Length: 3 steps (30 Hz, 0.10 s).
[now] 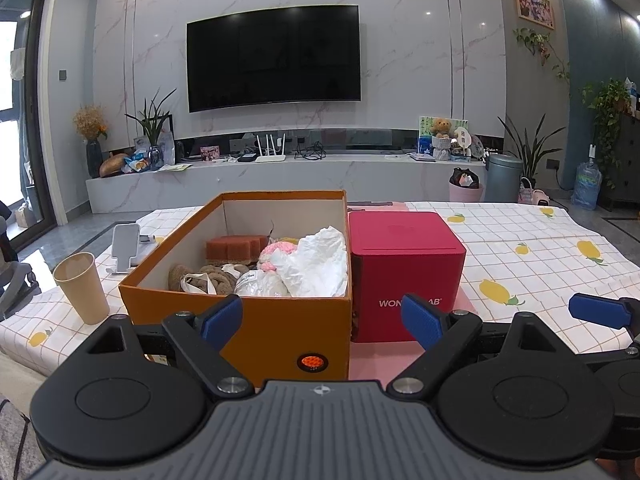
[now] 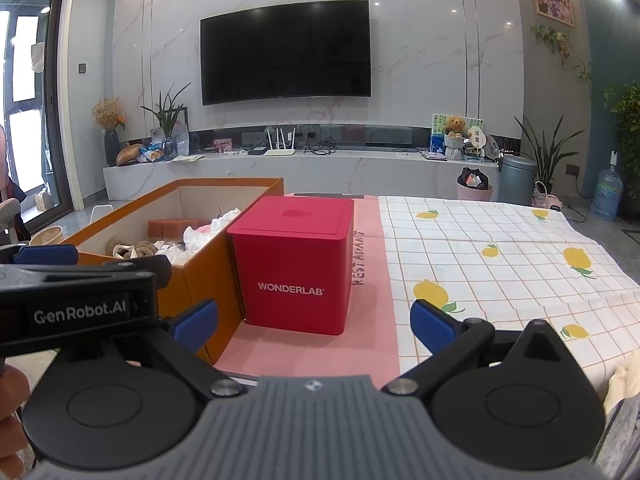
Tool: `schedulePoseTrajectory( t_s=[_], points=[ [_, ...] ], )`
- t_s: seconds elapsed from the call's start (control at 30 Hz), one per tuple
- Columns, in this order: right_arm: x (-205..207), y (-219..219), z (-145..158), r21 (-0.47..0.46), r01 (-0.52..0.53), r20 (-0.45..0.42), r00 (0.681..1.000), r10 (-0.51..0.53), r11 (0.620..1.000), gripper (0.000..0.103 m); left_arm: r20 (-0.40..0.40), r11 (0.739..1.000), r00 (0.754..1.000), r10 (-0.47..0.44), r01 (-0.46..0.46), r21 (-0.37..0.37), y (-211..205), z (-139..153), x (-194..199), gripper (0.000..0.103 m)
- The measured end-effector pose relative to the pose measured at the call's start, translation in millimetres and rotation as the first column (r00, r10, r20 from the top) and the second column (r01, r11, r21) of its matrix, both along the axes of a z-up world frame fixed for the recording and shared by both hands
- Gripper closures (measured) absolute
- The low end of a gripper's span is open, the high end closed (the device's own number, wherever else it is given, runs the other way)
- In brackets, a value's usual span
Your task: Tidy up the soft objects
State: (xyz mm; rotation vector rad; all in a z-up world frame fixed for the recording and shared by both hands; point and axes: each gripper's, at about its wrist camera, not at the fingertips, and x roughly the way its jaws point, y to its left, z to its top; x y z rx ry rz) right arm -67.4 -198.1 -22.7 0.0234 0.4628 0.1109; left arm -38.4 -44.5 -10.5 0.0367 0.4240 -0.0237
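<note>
An open orange box stands on the table and holds several soft things: an orange sponge, a pink and white knitted item, crumpled white paper, a brown plush and a clear bag. My left gripper hovers open just before the box's near wall, nothing between its blue pads. My right gripper is open too, facing a red WONDERLAB cube that stands against the orange box on its right side. The left gripper's body fills the left of the right wrist view.
A tan paper cup and a white phone stand sit left of the box. A pink mat lies under the cube. The lemon-print tablecloth stretches to the right. A TV wall and low cabinet lie beyond.
</note>
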Motion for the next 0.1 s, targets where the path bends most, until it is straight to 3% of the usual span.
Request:
schedulePoseTrajectory(
  t_s=[0.1],
  points=[
    [0.1, 0.2, -0.1, -0.002, -0.003, -0.002, 1.0, 0.003, 1.0, 0.003, 0.001, 1.0, 1.0, -0.004, 0.004, 0.009, -0.8, 0.2, 0.5, 0.0]
  ],
)
